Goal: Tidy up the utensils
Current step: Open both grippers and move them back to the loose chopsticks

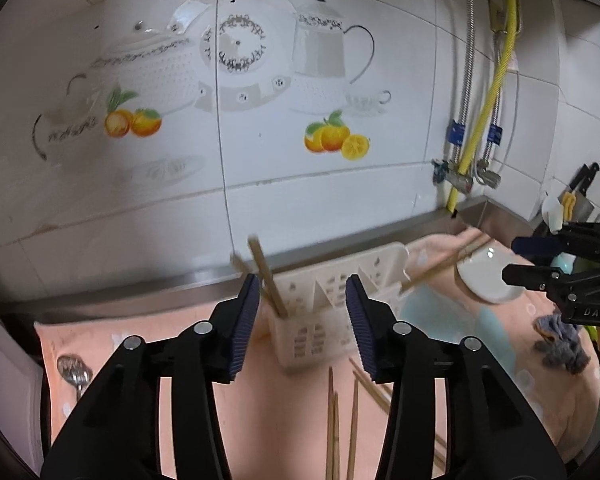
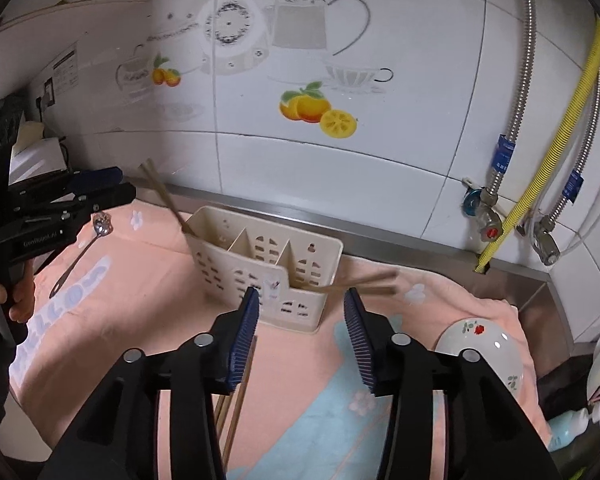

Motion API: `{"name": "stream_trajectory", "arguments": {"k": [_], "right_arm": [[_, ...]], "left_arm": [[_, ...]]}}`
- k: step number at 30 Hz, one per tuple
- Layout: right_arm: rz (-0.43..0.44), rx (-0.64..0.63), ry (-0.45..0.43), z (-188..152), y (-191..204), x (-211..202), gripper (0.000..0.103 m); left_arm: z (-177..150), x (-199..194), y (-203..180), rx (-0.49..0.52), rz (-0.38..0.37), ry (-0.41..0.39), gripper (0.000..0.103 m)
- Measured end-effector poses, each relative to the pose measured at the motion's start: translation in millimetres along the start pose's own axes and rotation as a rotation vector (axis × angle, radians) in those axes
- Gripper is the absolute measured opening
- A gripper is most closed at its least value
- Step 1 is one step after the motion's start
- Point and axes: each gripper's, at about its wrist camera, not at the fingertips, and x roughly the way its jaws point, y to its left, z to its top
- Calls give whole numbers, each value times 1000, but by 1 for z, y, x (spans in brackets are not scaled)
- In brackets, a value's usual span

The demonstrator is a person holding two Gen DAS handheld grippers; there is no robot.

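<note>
A cream plastic utensil holder (image 2: 260, 268) with three compartments stands on a pink towel (image 2: 140, 280); it also shows in the left wrist view (image 1: 332, 300). Chopsticks (image 2: 164, 200) lean out of its left compartment and another pair (image 2: 360, 284) leans out of its right one. Several loose chopsticks (image 1: 340, 420) lie on the towel in front of the holder. A metal spoon (image 2: 96, 232) lies on the towel at the left. My left gripper (image 1: 302, 320) is open and empty, just before the holder. My right gripper (image 2: 300, 332) is open and empty, also near the holder.
A white bowl (image 2: 480, 344) with a flower print lies at the towel's right end. A tiled wall (image 2: 340, 160) and a steel ledge (image 2: 420, 248) stand behind the holder. Pipes and valves (image 2: 500, 220) hang at the right. A grey rag (image 1: 560, 340) lies at the right.
</note>
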Motion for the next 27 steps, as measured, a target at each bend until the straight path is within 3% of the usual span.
{"name": "stream_trajectory", "arguments": {"k": [11,17,27], "right_arm": [[-11,-27,-21,-56,36,-10,66],[-11,2,0,-91,44,-3,69],[-24,61,57,-150,54,15,69]], "left_arm": [[-66,-14,-3,-8,18,76,74],[-101,-17,-1,-17,41,121,93],[-140,-18,16,-77,104,175,98]]}}
